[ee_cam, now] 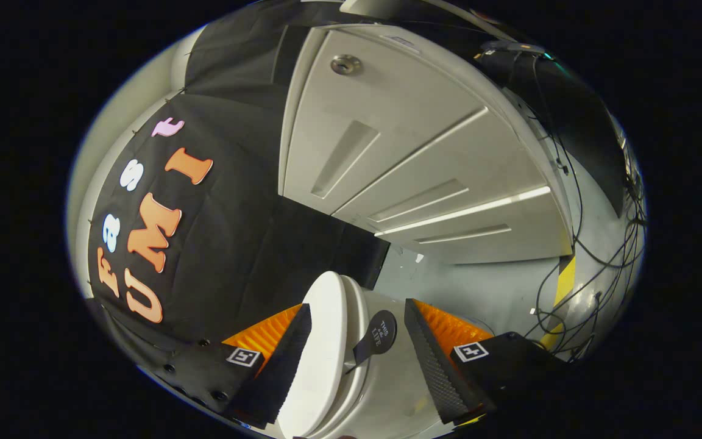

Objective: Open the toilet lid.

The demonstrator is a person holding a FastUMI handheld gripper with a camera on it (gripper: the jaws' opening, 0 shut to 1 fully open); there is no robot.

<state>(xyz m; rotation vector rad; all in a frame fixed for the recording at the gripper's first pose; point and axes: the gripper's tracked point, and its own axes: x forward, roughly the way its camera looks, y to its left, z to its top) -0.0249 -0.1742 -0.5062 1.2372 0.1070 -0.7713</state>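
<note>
One toilet lid (320,360) raised, one gripper (357,366) spread apart around it

Toilet lid (320,353) stands raised on edge between the fingers of the tongs (357,360), close against the left finger (284,360). Lift tab (378,335) sticks off the lid's right side, in the gap, apart from the right finger (433,360). Fingers spread, neither clearly pressing. Booth wall (229,256) behind and left of lid. Door (400,158) beyond; cables (576,256) at right.
</note>
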